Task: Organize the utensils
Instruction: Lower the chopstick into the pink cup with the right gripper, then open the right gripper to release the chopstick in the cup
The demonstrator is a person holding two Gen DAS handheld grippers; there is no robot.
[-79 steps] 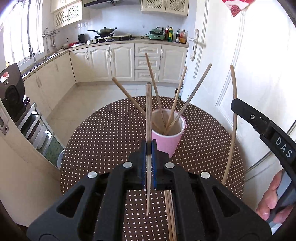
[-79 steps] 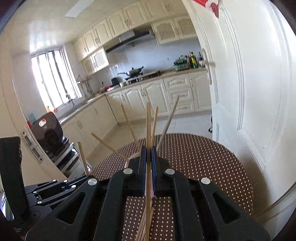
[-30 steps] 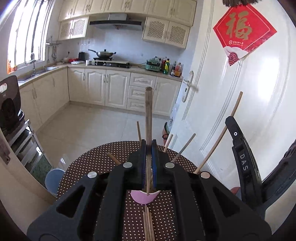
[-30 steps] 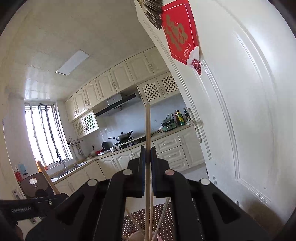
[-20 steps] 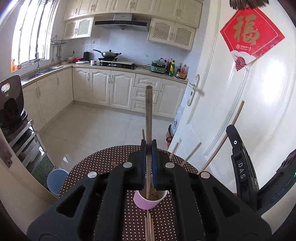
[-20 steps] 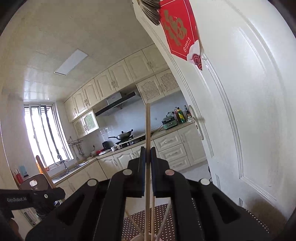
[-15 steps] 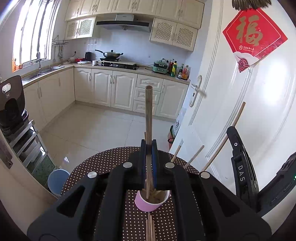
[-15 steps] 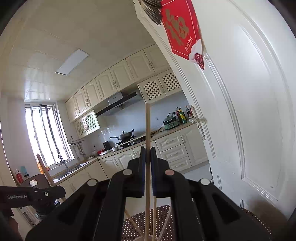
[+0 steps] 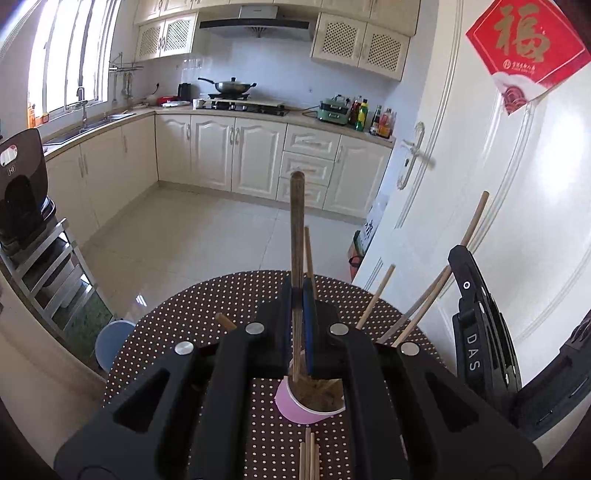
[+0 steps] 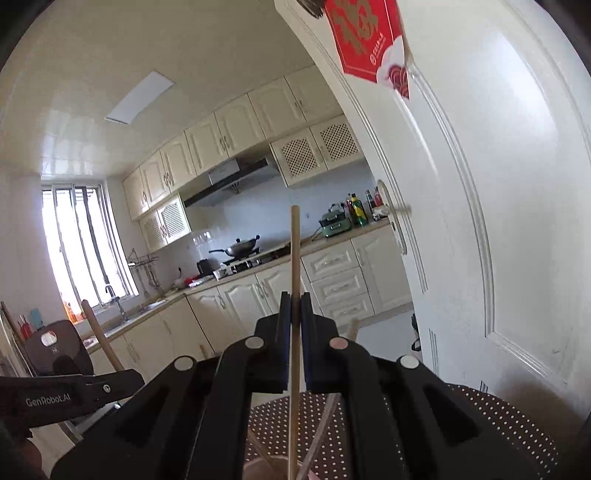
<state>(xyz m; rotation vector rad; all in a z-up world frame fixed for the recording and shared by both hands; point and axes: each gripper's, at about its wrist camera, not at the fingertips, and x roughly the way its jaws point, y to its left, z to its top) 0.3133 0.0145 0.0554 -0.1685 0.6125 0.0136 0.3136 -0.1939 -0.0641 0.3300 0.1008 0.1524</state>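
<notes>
Round table under a brown, white-dotted cloth. White door to the right, lever handle, red paper with a gold character stuck high on it. Cream cabinets along the far wall; wok on the hob, range hood above. Green appliance beside a row of bottles. Sink below the window. Blue bin on the tiled floor.

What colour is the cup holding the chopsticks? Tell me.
Pink; the cup shows best in the left wrist view.
</notes>
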